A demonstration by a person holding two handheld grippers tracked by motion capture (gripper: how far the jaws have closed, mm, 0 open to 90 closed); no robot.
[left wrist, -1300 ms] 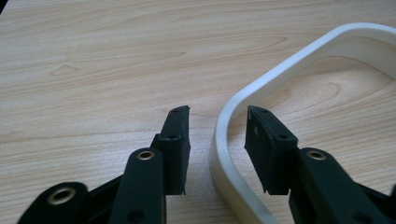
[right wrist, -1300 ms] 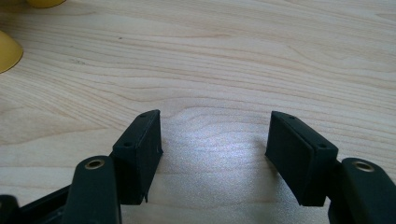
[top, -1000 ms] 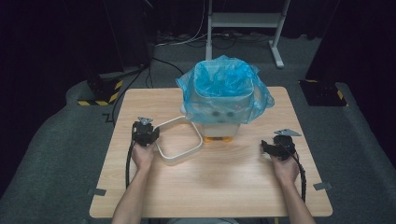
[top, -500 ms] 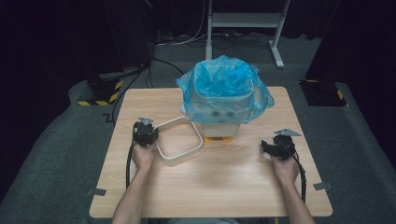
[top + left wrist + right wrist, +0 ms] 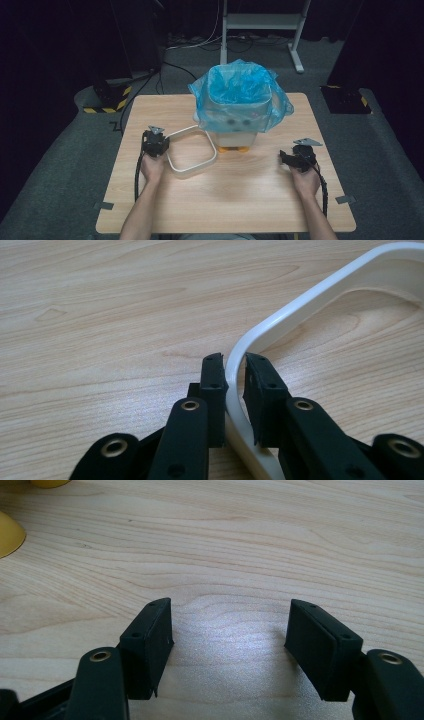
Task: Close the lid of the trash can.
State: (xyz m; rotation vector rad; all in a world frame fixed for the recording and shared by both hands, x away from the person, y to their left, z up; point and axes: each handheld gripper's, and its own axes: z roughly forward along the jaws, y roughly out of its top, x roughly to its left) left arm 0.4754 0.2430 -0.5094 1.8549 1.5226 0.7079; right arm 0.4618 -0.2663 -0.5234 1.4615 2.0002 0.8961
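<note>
Two grippers: active
left gripper [image 5: 235,377]: pinching white frame [image 5: 192,162] rim
right gripper [image 5: 227,645]: spread, idle
next: probably lift frame (toward bin [image 5: 235,107]?)

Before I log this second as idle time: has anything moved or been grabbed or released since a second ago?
Nothing visibly changed. The left gripper stays closed on the rim of the white square ring, the right gripper stays open over bare table, and the bin with the blue bag has not shifted.
</note>
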